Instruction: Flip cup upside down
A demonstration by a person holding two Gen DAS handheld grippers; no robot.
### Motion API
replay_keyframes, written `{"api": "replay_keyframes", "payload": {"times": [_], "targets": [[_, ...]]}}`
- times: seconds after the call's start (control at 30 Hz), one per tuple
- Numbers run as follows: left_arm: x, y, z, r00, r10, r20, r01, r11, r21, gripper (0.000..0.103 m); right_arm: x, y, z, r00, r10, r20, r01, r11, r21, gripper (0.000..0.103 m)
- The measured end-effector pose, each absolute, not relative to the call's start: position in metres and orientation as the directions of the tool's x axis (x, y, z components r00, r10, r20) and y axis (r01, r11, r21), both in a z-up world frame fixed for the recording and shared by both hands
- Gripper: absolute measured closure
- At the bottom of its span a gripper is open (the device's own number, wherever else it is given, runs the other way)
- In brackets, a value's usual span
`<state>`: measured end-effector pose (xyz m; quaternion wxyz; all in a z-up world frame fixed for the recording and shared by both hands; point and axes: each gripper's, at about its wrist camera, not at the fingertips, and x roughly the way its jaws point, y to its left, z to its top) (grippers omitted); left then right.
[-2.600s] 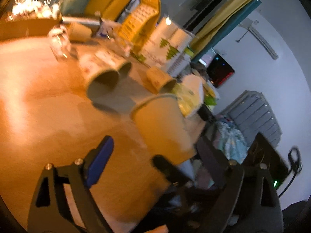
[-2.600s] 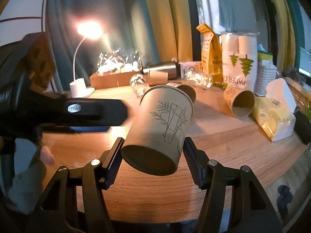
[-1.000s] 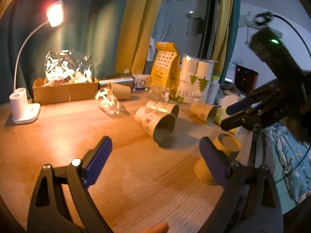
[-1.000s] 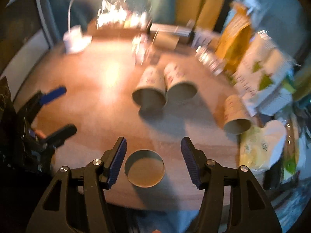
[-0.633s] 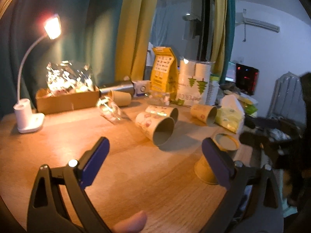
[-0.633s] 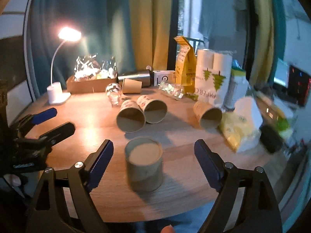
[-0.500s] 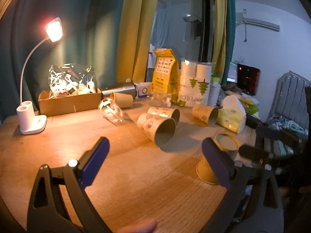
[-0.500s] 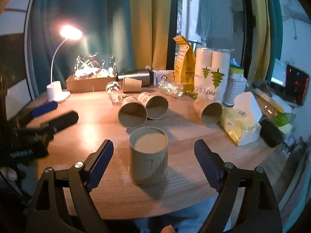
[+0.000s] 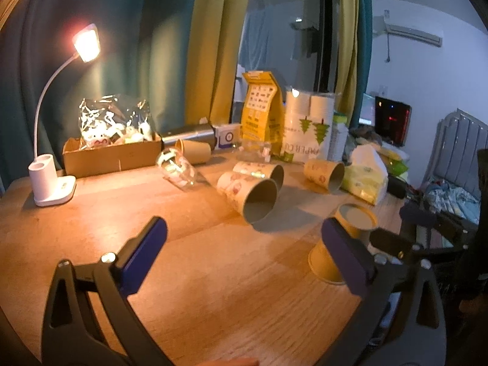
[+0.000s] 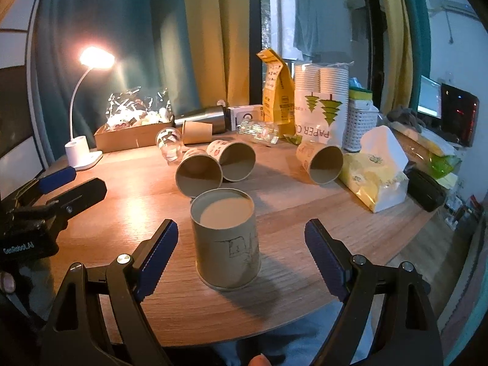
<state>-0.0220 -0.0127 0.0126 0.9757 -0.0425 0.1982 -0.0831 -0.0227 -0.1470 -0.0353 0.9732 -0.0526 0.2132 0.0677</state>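
Observation:
A brown paper cup (image 10: 226,241) stands upside down, base up, near the front edge of the round wooden table (image 10: 292,207). My right gripper (image 10: 241,244) is open, its fingers either side of the cup and apart from it. In the left wrist view the same cup (image 9: 341,244) stands at the right, partly behind my right fingertip. My left gripper (image 9: 244,244) is open and empty over the table's front. It also shows in the right wrist view (image 10: 73,189) at the left.
Three paper cups (image 10: 198,174) (image 10: 236,160) (image 10: 320,160) lie on their sides mid-table. A clear cup (image 10: 169,145), a brown cup (image 10: 196,132), a flask, a cardboard box, a lamp (image 10: 84,149), a yellow bag, stacked cups and tissue packs (image 10: 376,177) stand behind.
My right gripper has turned the cup base up, set it on the table, opened and drawn back slightly. My left gripper has stayed open and moved a little.

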Motion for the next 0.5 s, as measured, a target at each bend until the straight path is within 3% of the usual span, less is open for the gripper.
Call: {"api": "replay_keyframes", "payload": {"times": [0.5], "targets": [[-0.0212, -0.0114, 0.0113, 0.904, -0.170, -0.392, 0.134, 0.984, -0.118, 0.001, -0.0266, -0.1464, -0.0369, 0.897, 0.114, -0.427, -0.158, 0.985, -0.068, 0.016]]}}
